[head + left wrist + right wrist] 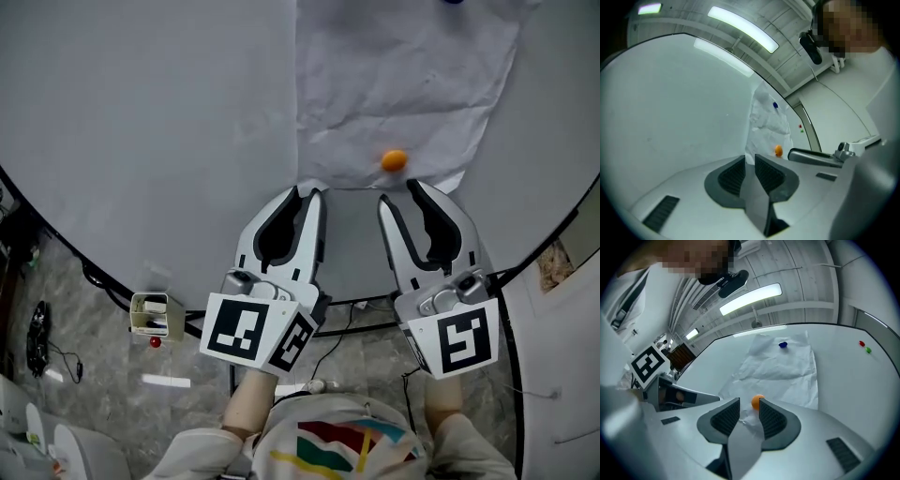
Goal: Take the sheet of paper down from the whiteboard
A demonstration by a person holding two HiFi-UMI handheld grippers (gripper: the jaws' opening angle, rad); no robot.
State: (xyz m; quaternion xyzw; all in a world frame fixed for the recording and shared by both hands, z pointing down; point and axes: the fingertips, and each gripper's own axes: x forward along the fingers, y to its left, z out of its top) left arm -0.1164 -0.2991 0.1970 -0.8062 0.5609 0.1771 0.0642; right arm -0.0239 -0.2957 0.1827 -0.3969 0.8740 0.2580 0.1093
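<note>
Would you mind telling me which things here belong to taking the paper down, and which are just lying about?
For the job: sheet of paper, orange magnet, blue magnet, whiteboard, left gripper, right gripper.

Lying about: red magnet, green magnet, small box below the board.

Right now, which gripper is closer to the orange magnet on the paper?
Right. The right gripper sits just below the orange magnet, jaws open; the left gripper is off to its left, by the lower corner of the paper.
</note>
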